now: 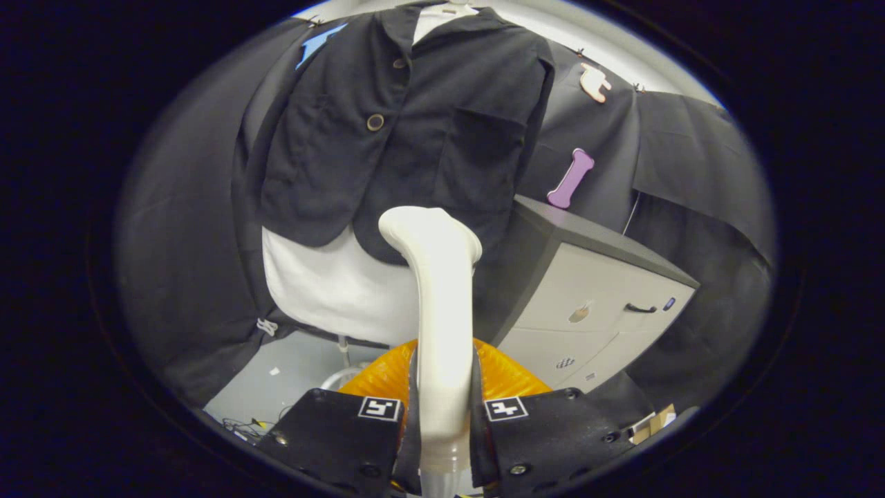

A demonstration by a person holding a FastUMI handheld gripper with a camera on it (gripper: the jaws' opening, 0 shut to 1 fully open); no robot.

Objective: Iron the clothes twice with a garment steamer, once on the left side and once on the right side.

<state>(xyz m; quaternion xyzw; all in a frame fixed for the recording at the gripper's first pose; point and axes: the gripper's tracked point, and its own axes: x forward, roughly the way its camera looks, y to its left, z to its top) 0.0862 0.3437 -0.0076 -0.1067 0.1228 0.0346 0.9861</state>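
Garment under inspection: a dark jacket [408, 131] hangs over a white undergarment [332, 283] on a stand, directly beyond the fingers and above them. Its left front panel, carrying two buttons [375, 122], lies to the left of the steamer head; its right panel, with a patch pocket [484, 149], lies to the right.

Centre: the gripper [442, 422] is clamped on the handle of the white garment steamer [439, 297], both fingers [346, 432] pressing its sides. The steamer's long axis runs straight up from between the fingers toward the jacket, and its bent head sits at the jacket's lower hem, about on the front opening. Whether the head touches the cloth cannot be told from this angle. An orange ribbed part [508, 377] shows just behind the handle, low down.

Right: a grey cabinet [594, 304] with drawers stands beside the garment stand, near the steamer but apart from it.

Judgement: the head is placed centrally at the hem, so the coming pass depends on a sideways shift onto one panel followed by travel along the jacket's vertical length. Neither panel shows evidence of which has been treated.
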